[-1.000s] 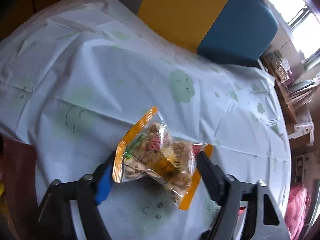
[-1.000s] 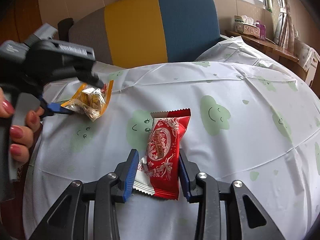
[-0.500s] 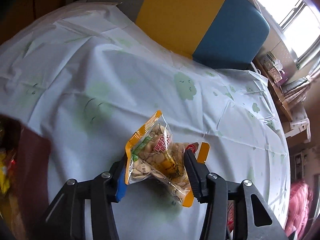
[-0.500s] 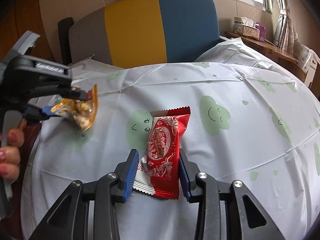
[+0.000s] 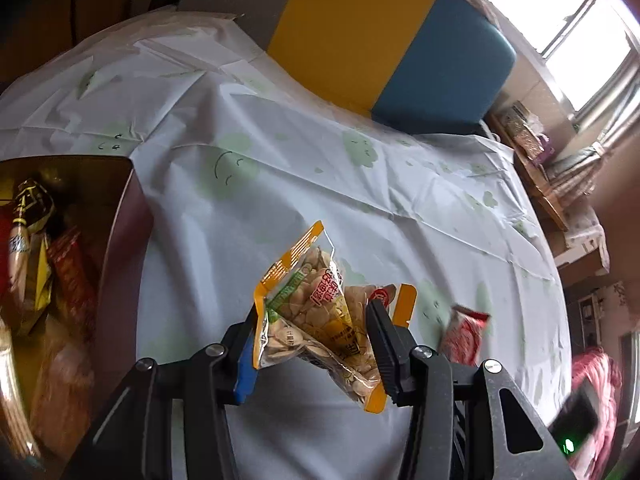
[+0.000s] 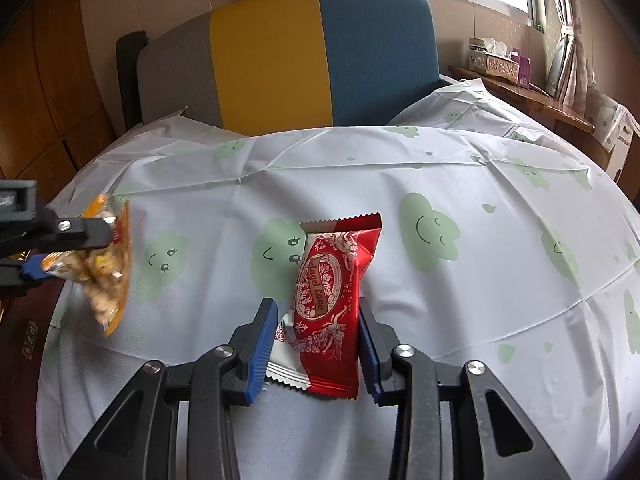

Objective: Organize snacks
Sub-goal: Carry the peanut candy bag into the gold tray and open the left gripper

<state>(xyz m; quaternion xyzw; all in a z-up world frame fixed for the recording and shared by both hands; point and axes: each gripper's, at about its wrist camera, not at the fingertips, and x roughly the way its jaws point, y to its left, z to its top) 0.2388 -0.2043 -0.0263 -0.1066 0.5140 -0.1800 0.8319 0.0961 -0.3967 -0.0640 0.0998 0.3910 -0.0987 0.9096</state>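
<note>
My left gripper [image 5: 316, 344] is shut on a clear orange-edged bag of seeds [image 5: 320, 312] and holds it above the table, just right of a dark red box [image 5: 120, 264] with several snacks inside. The bag also shows at the left of the right wrist view [image 6: 104, 268]. My right gripper [image 6: 318, 344] is shut on a red and white snack packet [image 6: 330, 292] that lies on the white tablecloth [image 6: 460, 320]. The red packet also shows in the left wrist view [image 5: 464, 338].
The round table has a white cloth with green smiley clouds [image 5: 280, 184]. A yellow and blue chair back [image 6: 320, 60] stands behind it. A wooden shelf with tissue boxes [image 6: 500, 64] is at the right.
My left gripper has carried the seed bag left toward the dark red box, which has come into view. My right gripper and the red packet have not moved.
</note>
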